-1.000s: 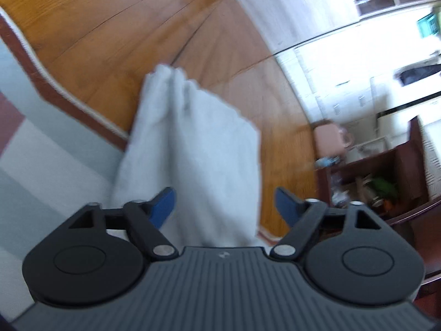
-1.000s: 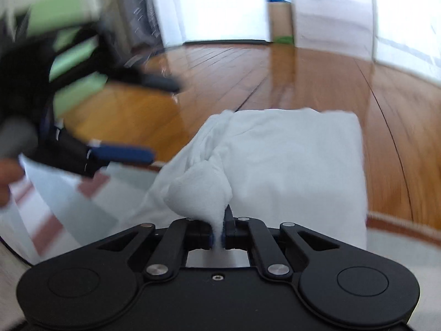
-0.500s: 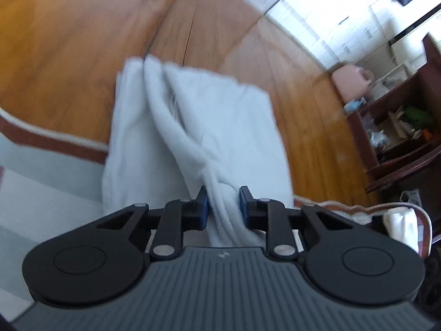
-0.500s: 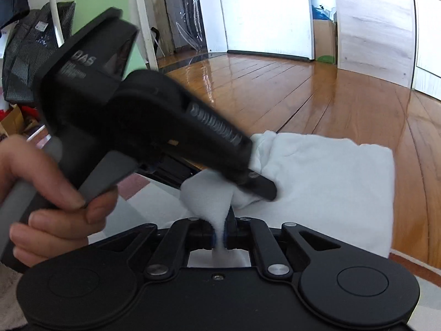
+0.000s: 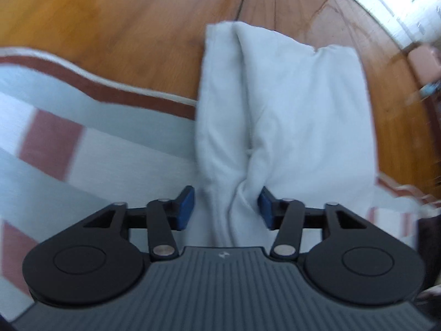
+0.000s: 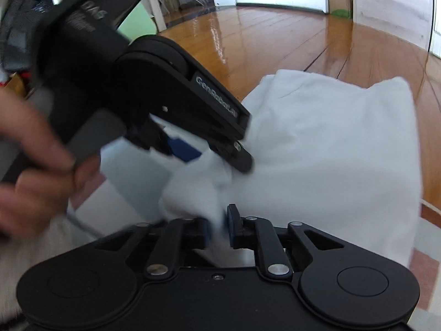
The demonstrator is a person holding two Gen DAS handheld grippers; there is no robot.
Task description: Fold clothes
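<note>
A white garment (image 5: 303,110) lies folded lengthwise, half on a striped rug (image 5: 82,110) and half on the wooden floor (image 5: 110,13). My left gripper (image 5: 226,207) points down at its near end. Its jaws are opening, with a raised ridge of the cloth standing between the blue pads (image 5: 187,207). In the right wrist view the garment (image 6: 330,151) spreads ahead, and the left gripper (image 6: 217,160), held by a hand (image 6: 35,179), hovers just beyond my right gripper (image 6: 219,230). The right jaws are opening too, with a bunched corner of cloth loose between them.
The rug's red-brown border (image 5: 137,93) runs across under the garment. A pink object (image 5: 424,58) stands at the far right of the floor. In the right wrist view a green panel (image 6: 137,24) and a dark bag (image 6: 22,27) sit at the upper left.
The left gripper moved in beside the right one, closed on the cloth ridge, then parted again. The right jaws, pinched on the cloth corner before, now stand apart.
</note>
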